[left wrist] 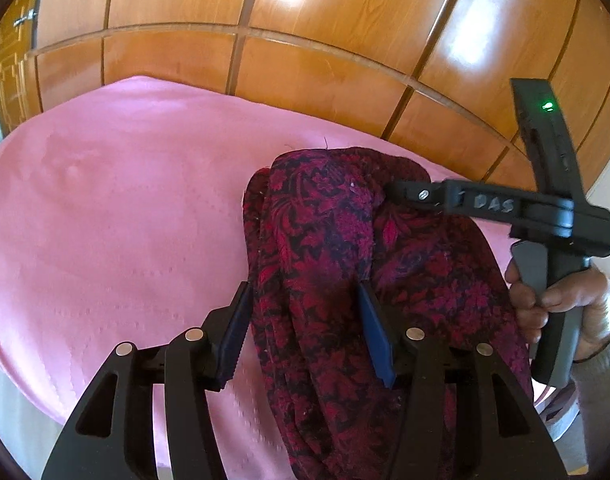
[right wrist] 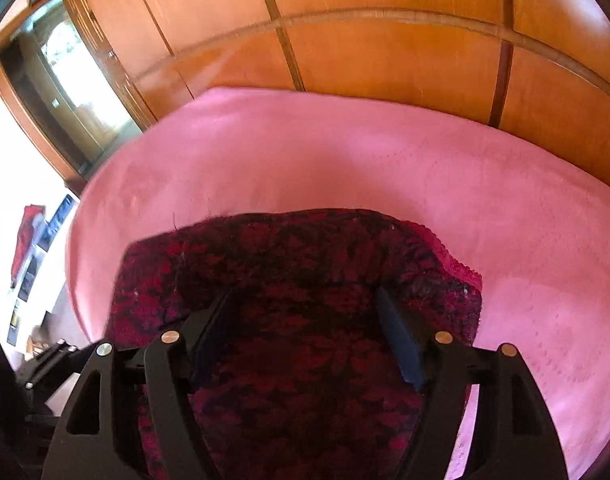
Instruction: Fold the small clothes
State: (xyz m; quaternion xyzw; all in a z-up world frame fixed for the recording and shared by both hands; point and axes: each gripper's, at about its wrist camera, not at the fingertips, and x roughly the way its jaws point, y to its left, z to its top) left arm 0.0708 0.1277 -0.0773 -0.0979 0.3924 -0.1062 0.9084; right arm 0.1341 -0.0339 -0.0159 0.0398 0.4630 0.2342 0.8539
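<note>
A dark red and black flowered garment (left wrist: 325, 240) lies bunched in lengthwise folds on a pink cover (left wrist: 105, 200). My left gripper (left wrist: 305, 320) is open. A thick fold of the garment lies between its fingers, the left pad stands at the fold's edge, and nothing is pinched. In the left wrist view my right gripper (left wrist: 397, 192) reaches in from the right, held by a hand (left wrist: 557, 300), with its tip over the garment's far end. In the right wrist view that right gripper (right wrist: 305, 320) stands wide open above the garment (right wrist: 305, 264), whose far edge is folded over.
The pink cover (right wrist: 365, 152) spreads wide to the left and far side of the garment. Glossy wooden panels (left wrist: 305, 40) rise close behind it. A doorway and a bright room (right wrist: 65, 80) show at the left of the right wrist view.
</note>
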